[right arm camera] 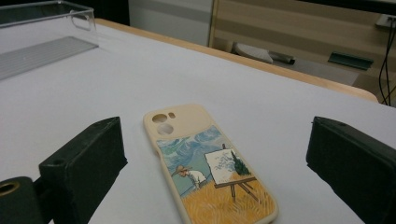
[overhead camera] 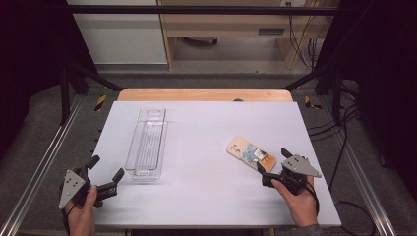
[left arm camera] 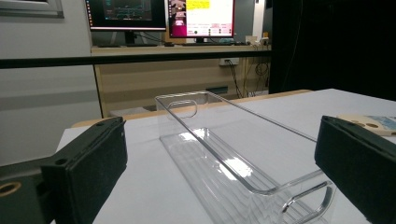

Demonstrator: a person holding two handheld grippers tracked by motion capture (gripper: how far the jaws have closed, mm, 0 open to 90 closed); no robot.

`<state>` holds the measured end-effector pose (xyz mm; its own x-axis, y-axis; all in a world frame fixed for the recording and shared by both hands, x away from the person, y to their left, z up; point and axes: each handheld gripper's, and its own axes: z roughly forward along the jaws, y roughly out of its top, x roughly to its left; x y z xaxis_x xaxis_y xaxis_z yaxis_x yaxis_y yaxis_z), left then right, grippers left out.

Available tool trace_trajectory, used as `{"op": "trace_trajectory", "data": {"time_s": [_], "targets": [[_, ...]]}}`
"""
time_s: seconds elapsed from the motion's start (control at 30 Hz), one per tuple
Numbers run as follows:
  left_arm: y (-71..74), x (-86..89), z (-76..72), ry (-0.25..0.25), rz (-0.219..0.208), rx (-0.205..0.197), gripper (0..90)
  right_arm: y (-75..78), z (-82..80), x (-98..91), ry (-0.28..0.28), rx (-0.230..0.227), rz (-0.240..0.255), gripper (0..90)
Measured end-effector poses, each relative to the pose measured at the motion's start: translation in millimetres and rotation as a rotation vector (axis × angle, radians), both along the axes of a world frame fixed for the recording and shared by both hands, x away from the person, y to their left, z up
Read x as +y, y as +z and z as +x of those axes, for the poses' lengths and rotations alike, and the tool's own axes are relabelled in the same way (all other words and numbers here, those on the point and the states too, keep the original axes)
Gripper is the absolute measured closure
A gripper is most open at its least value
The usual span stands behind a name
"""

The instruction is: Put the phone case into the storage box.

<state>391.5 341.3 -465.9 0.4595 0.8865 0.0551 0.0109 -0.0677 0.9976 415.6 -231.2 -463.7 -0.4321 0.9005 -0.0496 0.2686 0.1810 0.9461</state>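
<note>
My right claw [overhead camera: 271, 166] gapes wide and empty, the phone case [overhead camera: 251, 154] lying flat just ahead near the counter's right edge, its long axis running diagonally away between the jaws; left claw [overhead camera: 105, 171], also open, faces the clear tray [overhead camera: 146, 144].

White table top [overhead camera: 206, 196] on a wooden board. Clear plastic tray [overhead camera: 146, 143] lies flat on it, long axis running away from the person. Phone case [overhead camera: 251, 153] with painted picture lies face-up, well apart to the tray's right
</note>
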Motion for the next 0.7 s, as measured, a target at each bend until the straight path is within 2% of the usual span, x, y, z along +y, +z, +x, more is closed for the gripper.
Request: {"op": "trace_trajectory", "data": {"time_s": [0.07, 0.17, 0.23, 0.37, 0.43, 0.47, 0.5, 0.57, 0.6, 0.63, 0.7], "targets": [[0.2, 0.0, 0.0, 0.002, 0.002, -0.001, 2.1, 7.0, 5.8, 2.6, 0.02, 0.003, -0.024, 4.4], [0.4, 0.5, -0.2, 0.004, 0.002, -0.002, 2.1, 18.3, 20.2, 5.6, 0.055, 0.046, -0.03, 5.2], [0.1, 1.4, -0.7, 0.01, 0.003, 0.002, 2.1, 26.3, 30.1, 7.5, 0.066, 0.066, -0.057, 5.4], [1.1, 2.5, -3.1, 0.014, -0.003, -0.002, 2.1, 36.7, 42.8, 8.1, 0.077, 0.089, -0.061, 6.2], [1.3, 2.8, -3.6, 0.017, -0.006, -0.003, 2.1, 46.6, 58.2, 7.6, 0.078, 0.122, -0.068, 7.2], [1.3, 2.8, -3.6, 0.017, -0.006, -0.003, 2.1, 46.6, 58.2, 7.6, 0.078, 0.122, -0.068, 7.2], [0.7, 3.1, -2.8, 0.017, -0.004, 0.001, 2.1, 50.3, 68.6, 6.9, 0.068, 0.153, -0.071, 10.5], [1.0, 3.2, -2.3, 0.017, -0.006, 0.0, 2.1, 50.9, 78.3, 6.6, 0.068, 0.183, -0.068, 12.9], [1.0, 3.2, -2.3, 0.017, -0.006, 0.0, 2.2, 50.9, 78.3, 6.6, 0.068, 0.183, -0.068, 12.9], [1.4, 2.6, -2.0, 0.013, -0.007, -0.002, 2.1, 48.0, 87.8, 6.8, 0.063, 0.222, -0.089, 18.6], [0.5, 1.5, -1.3, 0.009, -0.001, 0.004, 2.1, 42.0, 97.7, 6.4, 0.049, 0.266, -0.107, 24.0]]}}
